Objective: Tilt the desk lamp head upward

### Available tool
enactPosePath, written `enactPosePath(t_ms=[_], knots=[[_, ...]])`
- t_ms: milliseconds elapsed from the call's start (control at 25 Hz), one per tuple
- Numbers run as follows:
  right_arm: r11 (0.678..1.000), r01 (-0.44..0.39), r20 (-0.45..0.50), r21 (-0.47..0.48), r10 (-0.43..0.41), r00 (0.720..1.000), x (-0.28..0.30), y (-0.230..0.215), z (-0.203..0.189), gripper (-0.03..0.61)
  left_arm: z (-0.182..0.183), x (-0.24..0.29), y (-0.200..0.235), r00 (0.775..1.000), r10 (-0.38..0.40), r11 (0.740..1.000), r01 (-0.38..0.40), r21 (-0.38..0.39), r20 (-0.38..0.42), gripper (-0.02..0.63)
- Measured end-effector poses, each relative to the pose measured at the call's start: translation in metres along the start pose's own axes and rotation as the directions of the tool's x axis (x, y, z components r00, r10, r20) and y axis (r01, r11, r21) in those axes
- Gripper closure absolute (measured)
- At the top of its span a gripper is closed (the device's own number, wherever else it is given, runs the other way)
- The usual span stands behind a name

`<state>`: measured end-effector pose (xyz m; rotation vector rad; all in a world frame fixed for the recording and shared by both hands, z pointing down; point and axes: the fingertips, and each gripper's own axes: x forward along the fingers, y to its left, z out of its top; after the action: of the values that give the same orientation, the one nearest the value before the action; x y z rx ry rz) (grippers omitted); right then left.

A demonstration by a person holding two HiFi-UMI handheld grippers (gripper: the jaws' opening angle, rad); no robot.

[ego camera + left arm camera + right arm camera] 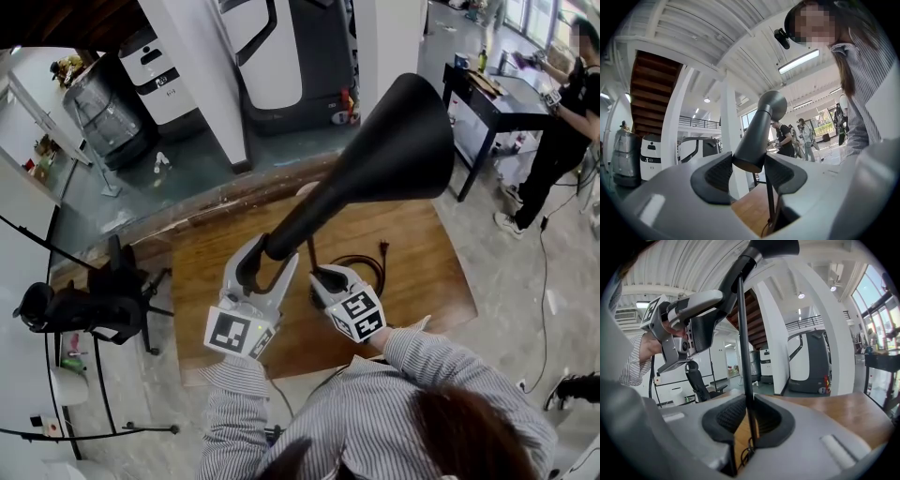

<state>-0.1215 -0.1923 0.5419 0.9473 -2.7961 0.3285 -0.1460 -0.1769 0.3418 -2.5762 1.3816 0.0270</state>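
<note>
A: Camera positions?
B: Head view: high, steeply down onto the wooden table. Left gripper view: close under the lamp head, facing the ceiling. Right gripper view: low, close to the lamp pole, level across the table.
A: Overlap?
B: All 3 share lamp head and table; the right gripper view includes the left gripper.

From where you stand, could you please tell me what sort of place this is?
Probably a robotics lab or open workshop hall: large machines parked by white columns, a person at a black workbench, and a desk lamp on a wooden table.
</note>
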Motion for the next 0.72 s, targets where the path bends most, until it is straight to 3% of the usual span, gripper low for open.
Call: enactPosePath(t_ms=[520,560,640,680,720], knots=[[1.0,0.019,0.008,0.015,-0.019,1.0,0.002,0.001,-0.001,0.527,-0.007,0.003,0.0,0.999,0.028,0.991,-0.022,-0.129,0.042,0.397],[1.0,0.017,0.007,0.014,-0.017,1.0,0.002,0.001,-0.001,0.527,-0.011,0.004,-0.001,0.999,0.022,0.991,-0.018,-0.132,0.023,0.397],[1.0,0.01,0.004,0.01,-0.01,1.0,0.002,0.002,-0.001,0.526,-0.037,0.009,-0.015,0.995,-0.049,0.993,0.039,-0.111,-0.087,0.405],[1.0,0.007,0.001,0.007,-0.007,1.0,0.002,0.003,-0.001,0.526,-0.051,0.012,-0.026,0.987,-0.078,0.994,0.067,-0.081,-0.14,0.552],[1.0,0.003,-0.003,0.004,-0.003,1.0,0.002,0.004,-0.001,0.526,-0.057,0.013,-0.034,0.986,-0.069,0.997,0.064,-0.041,-0.151,0.619]])
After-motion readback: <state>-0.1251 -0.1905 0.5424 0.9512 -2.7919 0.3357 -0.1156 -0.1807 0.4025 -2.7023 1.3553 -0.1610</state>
